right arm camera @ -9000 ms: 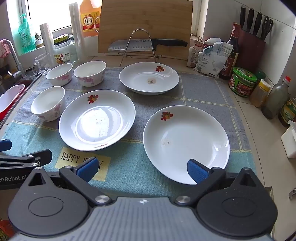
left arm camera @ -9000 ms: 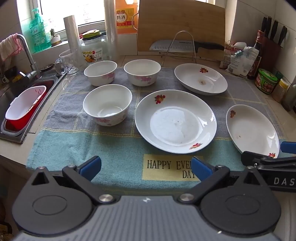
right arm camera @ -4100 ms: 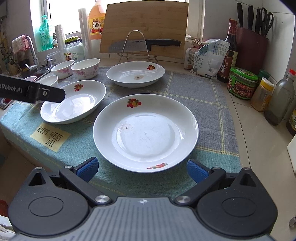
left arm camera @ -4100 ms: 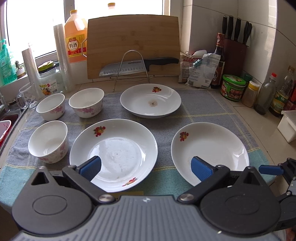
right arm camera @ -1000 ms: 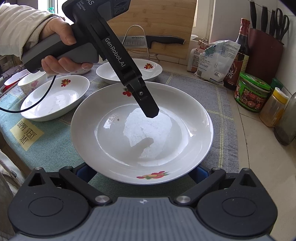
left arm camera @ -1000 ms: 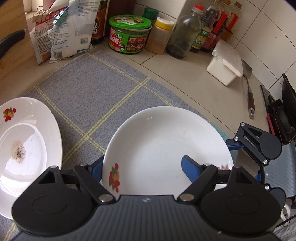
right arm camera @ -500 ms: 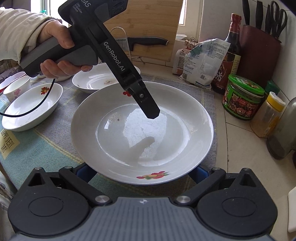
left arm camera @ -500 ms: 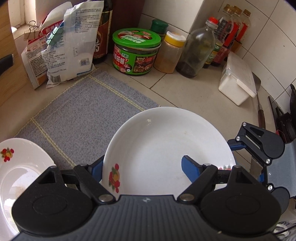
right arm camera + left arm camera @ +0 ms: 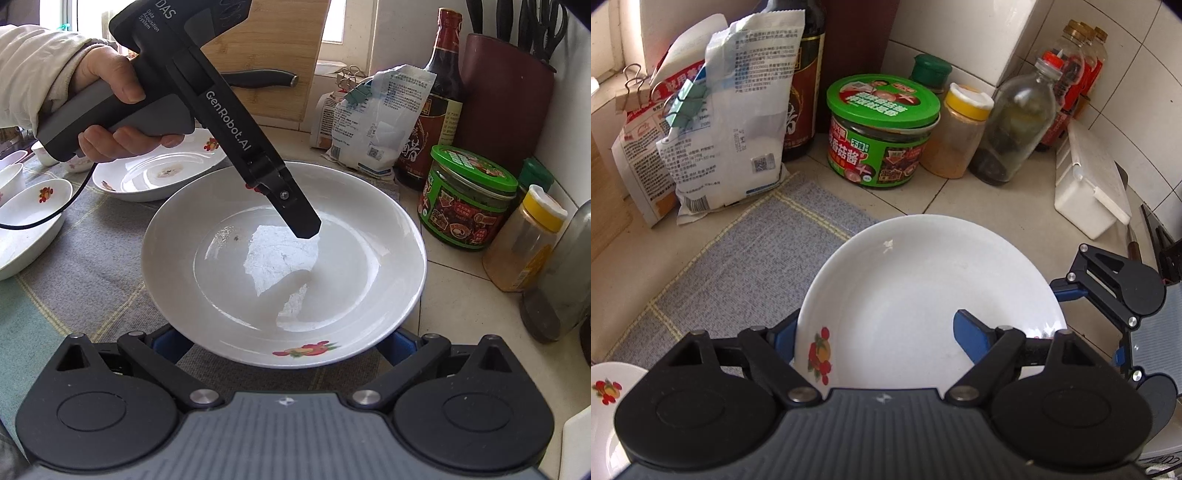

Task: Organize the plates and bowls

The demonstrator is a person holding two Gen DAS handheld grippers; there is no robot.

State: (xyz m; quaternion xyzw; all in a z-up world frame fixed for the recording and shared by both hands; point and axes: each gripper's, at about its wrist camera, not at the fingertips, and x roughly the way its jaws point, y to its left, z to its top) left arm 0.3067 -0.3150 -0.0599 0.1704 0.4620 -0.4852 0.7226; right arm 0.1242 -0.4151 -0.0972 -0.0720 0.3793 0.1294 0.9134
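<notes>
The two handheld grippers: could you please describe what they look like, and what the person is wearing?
Both are black. The left gripper has a grey pistol handle, white "GenRobot.AI" and "DAS" lettering along its long body, and a thin black cable trailing from it. The right gripper shows blue finger pads, round black hinge housings with silver screws, and a ribbed grey top. The person's sleeve is cream-coloured.

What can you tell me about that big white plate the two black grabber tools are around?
The plate is round, shallow, glossy white, likely ceramic, with a small fruit decal near its rim and a few specks inside. It is otherwise empty. The left gripper straddles one edge, one finger inside, one outside; the right gripper's blue pads sit beneath the opposite rim. It hangs partly past the grey mat.
</notes>
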